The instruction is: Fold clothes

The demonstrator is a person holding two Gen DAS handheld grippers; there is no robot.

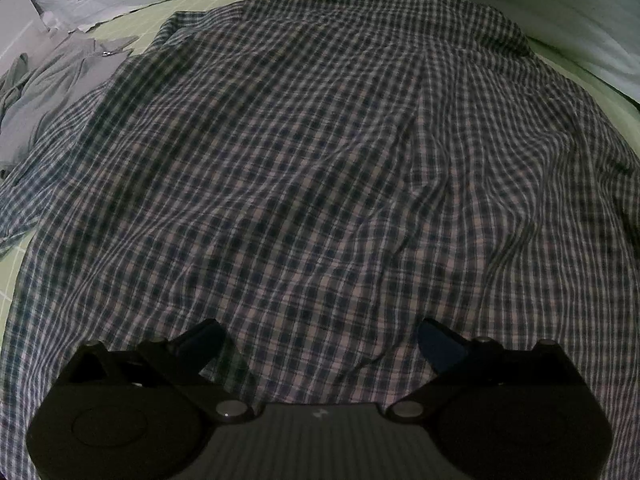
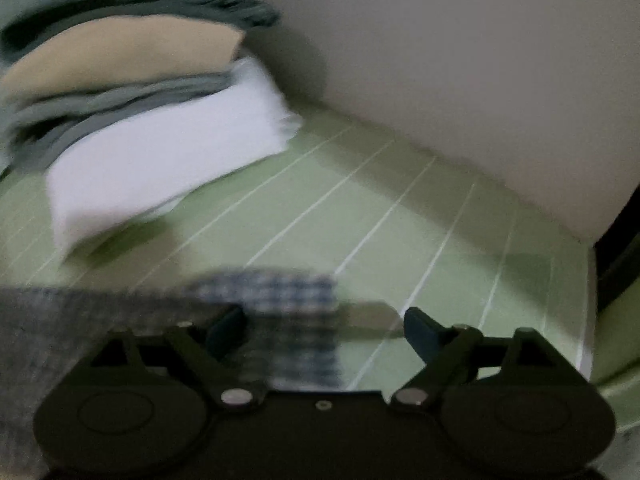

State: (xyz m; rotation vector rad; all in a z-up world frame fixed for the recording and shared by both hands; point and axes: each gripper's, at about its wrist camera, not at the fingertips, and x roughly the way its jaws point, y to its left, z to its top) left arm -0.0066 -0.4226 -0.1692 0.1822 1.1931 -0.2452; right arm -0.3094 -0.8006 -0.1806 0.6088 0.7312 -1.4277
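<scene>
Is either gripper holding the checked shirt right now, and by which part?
No. Left gripper is open above the checked shirt; right gripper is open over its edge.

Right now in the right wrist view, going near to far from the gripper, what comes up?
right gripper, open → plaid shirt edge between its fingers → green lined mat → stack of folded clothes at far left → pale wall behind.
</scene>
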